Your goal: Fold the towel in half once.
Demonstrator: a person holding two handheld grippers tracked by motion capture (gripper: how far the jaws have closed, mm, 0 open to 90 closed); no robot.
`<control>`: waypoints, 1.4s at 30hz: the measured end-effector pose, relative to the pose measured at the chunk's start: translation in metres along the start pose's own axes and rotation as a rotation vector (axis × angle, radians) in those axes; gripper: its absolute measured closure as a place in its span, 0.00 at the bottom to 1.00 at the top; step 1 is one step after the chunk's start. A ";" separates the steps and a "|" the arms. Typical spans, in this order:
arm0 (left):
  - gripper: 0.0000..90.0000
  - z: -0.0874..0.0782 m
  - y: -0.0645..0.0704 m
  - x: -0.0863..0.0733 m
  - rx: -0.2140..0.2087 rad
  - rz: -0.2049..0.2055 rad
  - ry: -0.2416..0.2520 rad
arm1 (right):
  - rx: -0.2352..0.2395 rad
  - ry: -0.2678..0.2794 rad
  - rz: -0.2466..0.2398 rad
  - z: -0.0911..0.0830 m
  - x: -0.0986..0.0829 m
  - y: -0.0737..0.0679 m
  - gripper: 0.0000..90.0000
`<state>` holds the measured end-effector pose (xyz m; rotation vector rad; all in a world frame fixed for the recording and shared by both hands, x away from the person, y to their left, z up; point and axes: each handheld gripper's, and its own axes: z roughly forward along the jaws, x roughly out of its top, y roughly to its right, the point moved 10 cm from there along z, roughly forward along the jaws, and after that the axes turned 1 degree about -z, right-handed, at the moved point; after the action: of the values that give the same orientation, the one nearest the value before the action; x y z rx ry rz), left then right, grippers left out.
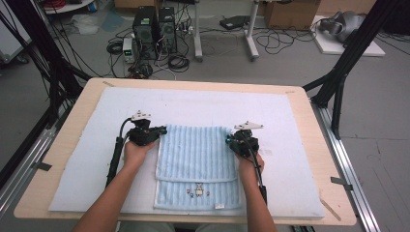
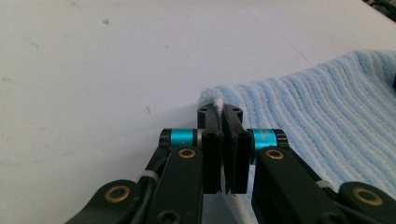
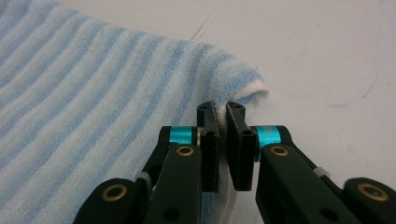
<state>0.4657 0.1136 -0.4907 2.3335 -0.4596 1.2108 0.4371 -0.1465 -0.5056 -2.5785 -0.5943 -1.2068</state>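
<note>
a: where's the towel (image 1: 196, 164) sitting right now?

b: i see it in the middle of the white mat (image 1: 87, 159), nearer the near edge of the table (image 1: 314, 125). it's light blue, ribbed, folded over itself, with the top layer's near edge lying across a lower layer that carries a small embroidered patch (image 1: 198, 191) close to the near side.

a: and the left gripper (image 1: 155, 130)?

b: it's at the towel's far left corner. in the left gripper view my jaws are clamped tight on the white hem of that corner, a bit of cloth poking out between the tips.

a: right gripper (image 1: 229, 140)?

b: same story at the far right corner. in the right gripper view the jaws are pinched onto the towel's edge, the fabric bunched up just beyond the tips, the bare mat past it.

a: hands?

b: both forearms come in from the near side, one on each side of the towel.
</note>
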 end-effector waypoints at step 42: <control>0.49 -0.048 0.047 -0.030 -0.138 0.087 0.065 | 0.086 0.077 -0.040 -0.051 -0.010 -0.009 0.36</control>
<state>0.3942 0.1032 -0.4794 2.1711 -0.6081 1.2501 0.3925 -0.1600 -0.4804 -2.4491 -0.6691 -1.2580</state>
